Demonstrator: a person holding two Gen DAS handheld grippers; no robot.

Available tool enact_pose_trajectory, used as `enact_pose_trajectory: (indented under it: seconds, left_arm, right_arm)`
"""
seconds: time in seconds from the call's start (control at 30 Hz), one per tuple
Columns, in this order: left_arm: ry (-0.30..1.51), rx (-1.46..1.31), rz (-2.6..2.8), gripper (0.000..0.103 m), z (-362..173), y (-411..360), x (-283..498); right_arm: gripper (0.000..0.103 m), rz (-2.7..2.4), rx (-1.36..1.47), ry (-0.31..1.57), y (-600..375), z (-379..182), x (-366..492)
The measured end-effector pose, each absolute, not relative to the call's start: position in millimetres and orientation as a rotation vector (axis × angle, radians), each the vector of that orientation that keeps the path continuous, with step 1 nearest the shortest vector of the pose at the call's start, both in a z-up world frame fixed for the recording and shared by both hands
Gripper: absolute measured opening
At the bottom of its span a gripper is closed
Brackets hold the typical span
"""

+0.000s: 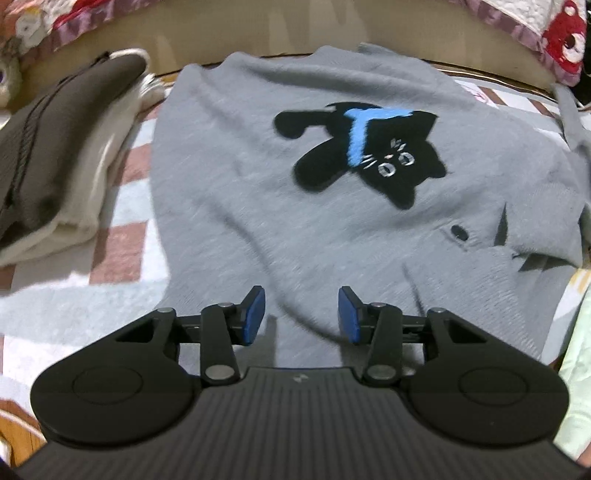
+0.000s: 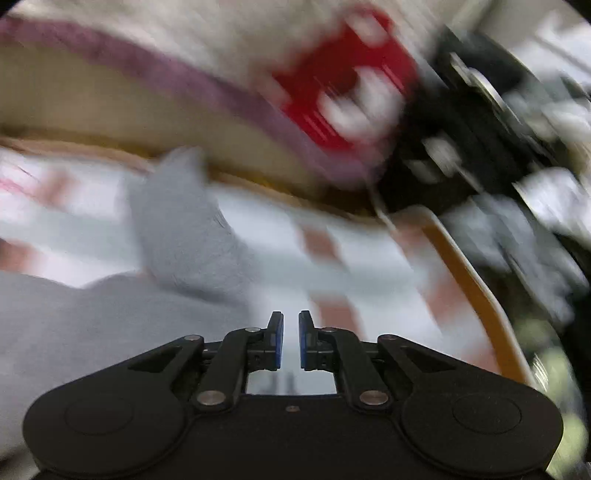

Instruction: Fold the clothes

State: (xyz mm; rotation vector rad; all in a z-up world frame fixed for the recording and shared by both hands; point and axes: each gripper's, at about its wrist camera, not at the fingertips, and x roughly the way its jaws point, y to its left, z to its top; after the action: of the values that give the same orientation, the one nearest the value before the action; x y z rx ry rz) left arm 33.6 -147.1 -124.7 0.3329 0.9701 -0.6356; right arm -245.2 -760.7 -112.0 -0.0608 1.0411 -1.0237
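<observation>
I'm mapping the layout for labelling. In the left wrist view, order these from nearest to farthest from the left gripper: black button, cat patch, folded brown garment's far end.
From the left gripper:
1. Black button, ahead right.
2. Cat patch, ahead, centre.
3. Folded brown garment, its far end at far left.

Checked pink/white blanket [image 1: 122, 254] on bed, tan headboard [image 1: 258, 29] behind.
</observation>
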Motion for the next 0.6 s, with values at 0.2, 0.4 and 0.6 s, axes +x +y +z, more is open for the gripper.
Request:
enact_pose_trajectory:
  seconds: [0.2, 0.4, 0.6]
  left_arm:
    - [0.982, 0.191, -0.667, 0.051, -113.2, -112.2, 24.6]
    - [1.003, 0.196, -0.849, 0.054, -118.1, -117.4, -9.3]
    - [0.945, 0.414, -0.798, 0.055, -125.1, -119.1, -37.5]
  right_arm:
    - [0.054, -0.771, 0.275, 0.904, -708.3, -83.5, -242.2]
    - [0.060, -0.193, 0.531, 0.883, -578.2, -84.6, -204.5]
    - [0.059, 0.096, 0.500, 1.075, -467.0, -124.5, -164.3]
